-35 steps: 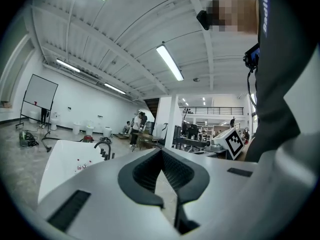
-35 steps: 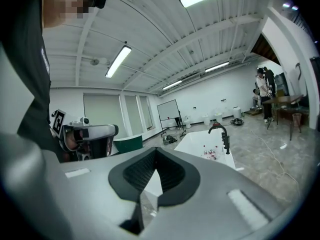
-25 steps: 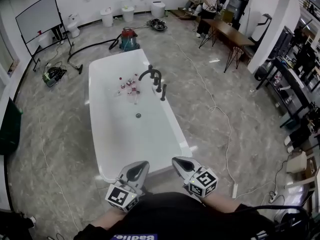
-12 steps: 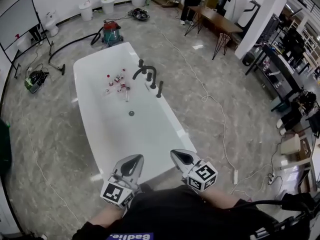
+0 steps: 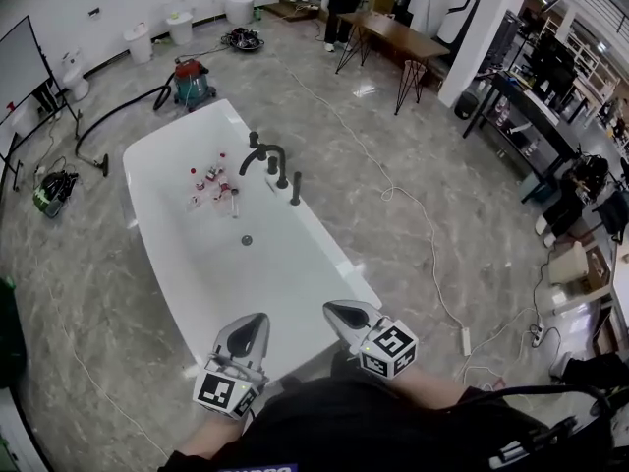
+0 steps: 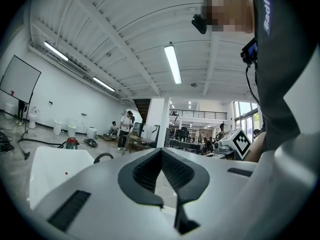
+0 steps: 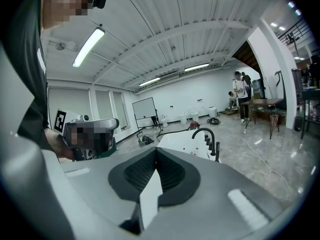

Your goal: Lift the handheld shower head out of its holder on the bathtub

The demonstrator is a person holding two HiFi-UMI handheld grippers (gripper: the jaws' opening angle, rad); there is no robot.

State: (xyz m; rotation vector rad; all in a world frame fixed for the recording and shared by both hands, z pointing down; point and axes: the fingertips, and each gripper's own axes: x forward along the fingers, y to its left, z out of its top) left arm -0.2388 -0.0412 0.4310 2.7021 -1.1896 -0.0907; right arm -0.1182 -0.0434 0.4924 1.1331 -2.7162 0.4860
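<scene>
The white bathtub (image 5: 147, 160) lies ahead of me, its near end just beyond both grippers. On its right rim stand a black arched faucet (image 5: 263, 153) and the black handheld shower head (image 5: 295, 188), upright in its holder. In the right gripper view the faucet (image 7: 202, 132) and the shower head (image 7: 217, 152) show far off. My left gripper (image 5: 254, 321) and right gripper (image 5: 332, 310) are held close to my body over the tub's near end, far from the shower head. Both are shut with nothing in them, as the left gripper (image 6: 161, 150) and right gripper (image 7: 155, 150) views show.
Several small bottles (image 5: 211, 180) lie inside the tub near the faucet. A vacuum cleaner (image 5: 192, 79) with its hose stands beyond the tub. A cable (image 5: 423, 234) runs along the floor to the right, ending near a power strip (image 5: 465, 340). A table (image 5: 388, 32) and people stand at the back.
The bathtub has slid left and nearer in the head view as I moved along it. Both grippers have stayed together at the bottom of the view, jaws shut throughout.
</scene>
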